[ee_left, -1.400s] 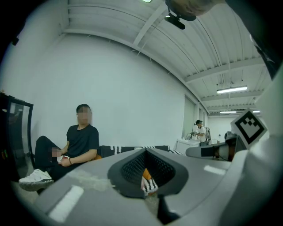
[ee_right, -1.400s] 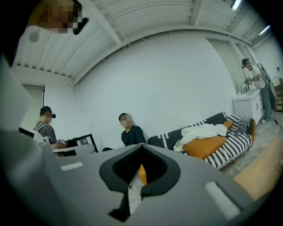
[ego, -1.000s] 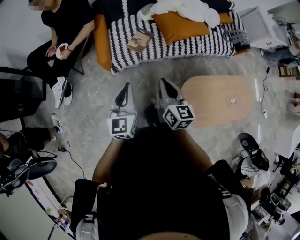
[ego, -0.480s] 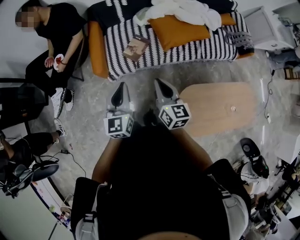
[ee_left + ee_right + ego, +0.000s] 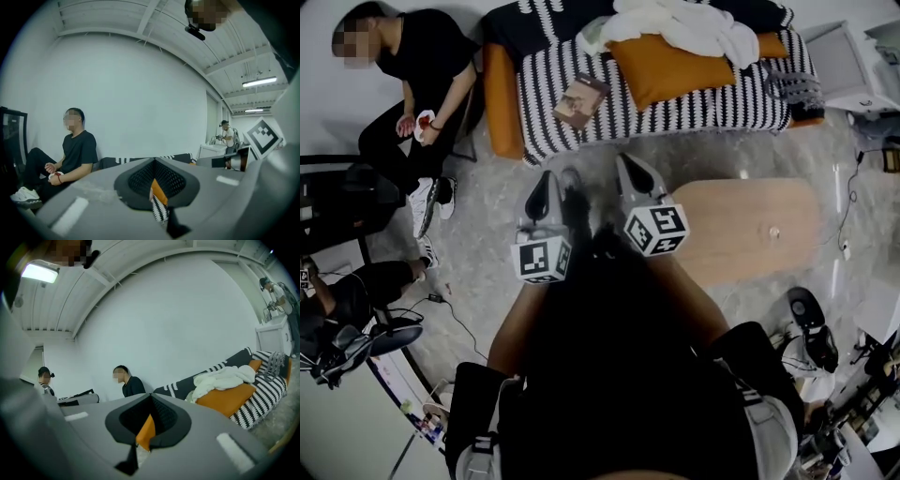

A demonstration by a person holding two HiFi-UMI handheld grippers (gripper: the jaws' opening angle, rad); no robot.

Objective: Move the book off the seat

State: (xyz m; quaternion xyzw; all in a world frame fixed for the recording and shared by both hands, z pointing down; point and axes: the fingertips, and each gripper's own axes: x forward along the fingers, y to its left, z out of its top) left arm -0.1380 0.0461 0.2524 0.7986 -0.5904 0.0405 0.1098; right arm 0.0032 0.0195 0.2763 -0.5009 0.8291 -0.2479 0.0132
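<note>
A brown book lies flat on the left part of the black-and-white striped sofa seat at the top of the head view. My left gripper and right gripper are held side by side over the floor, short of the sofa and pointing towards it. Both are shut with nothing in them. In the left gripper view the left gripper shows only a sliver of sofa through its closed jaws. The right gripper looks the same. The book is hidden in both gripper views.
An orange cushion and a white cloth lie on the sofa right of the book. An oval wooden table stands to my right. A person sits left of the sofa. Cables and gear lie along the floor's edges.
Both grippers stay shut and side by side. The sofa and book sit slightly lower in the head view, and the table has shifted down a little.
</note>
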